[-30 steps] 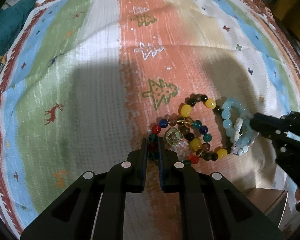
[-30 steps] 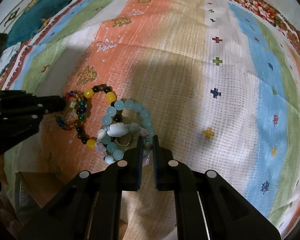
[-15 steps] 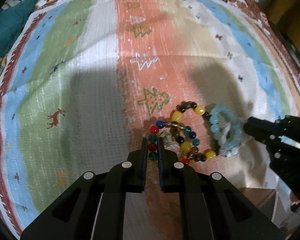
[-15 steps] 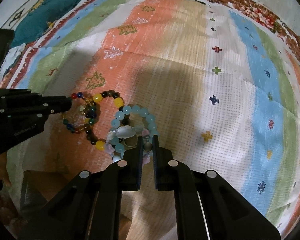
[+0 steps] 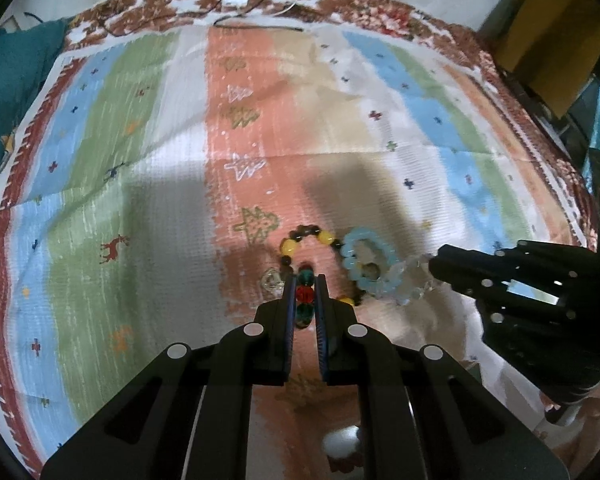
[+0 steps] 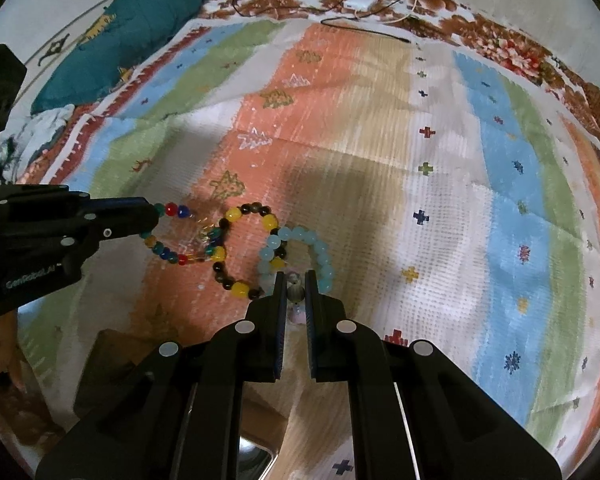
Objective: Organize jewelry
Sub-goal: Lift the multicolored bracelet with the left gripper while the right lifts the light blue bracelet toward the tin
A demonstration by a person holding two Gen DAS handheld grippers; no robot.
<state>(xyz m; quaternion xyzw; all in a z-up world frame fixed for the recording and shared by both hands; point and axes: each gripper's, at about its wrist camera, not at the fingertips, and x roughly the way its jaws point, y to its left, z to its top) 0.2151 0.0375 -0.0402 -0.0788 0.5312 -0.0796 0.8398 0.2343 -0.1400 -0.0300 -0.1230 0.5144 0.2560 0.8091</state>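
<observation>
My left gripper (image 5: 305, 289) is shut on a multicoloured bead bracelet (image 5: 305, 294) with red, green and blue beads; in the right wrist view that gripper (image 6: 150, 216) holds the bracelet (image 6: 172, 236) lifted off the cloth. A yellow-and-dark bead bracelet (image 6: 246, 254) lies on the orange stripe, also in the left wrist view (image 5: 306, 238). My right gripper (image 6: 296, 286) is shut on a pale clear bead strand (image 6: 295, 292), beside a light blue bracelet (image 6: 300, 252). In the left wrist view that gripper (image 5: 434, 270) grips the pale strand (image 5: 412, 276) next to the blue bracelet (image 5: 366, 262).
A striped cloth (image 6: 440, 160) with tree and cross motifs covers the bed. A teal pillow (image 6: 120, 36) lies at the far left. A white charger with cables (image 6: 360, 0) sits at the far edge. A brown box (image 6: 116, 364) is at the near left.
Both grippers have pulled back and up with their beads. The multicoloured bracelet is lifted away to the left, and the pile has spread apart.
</observation>
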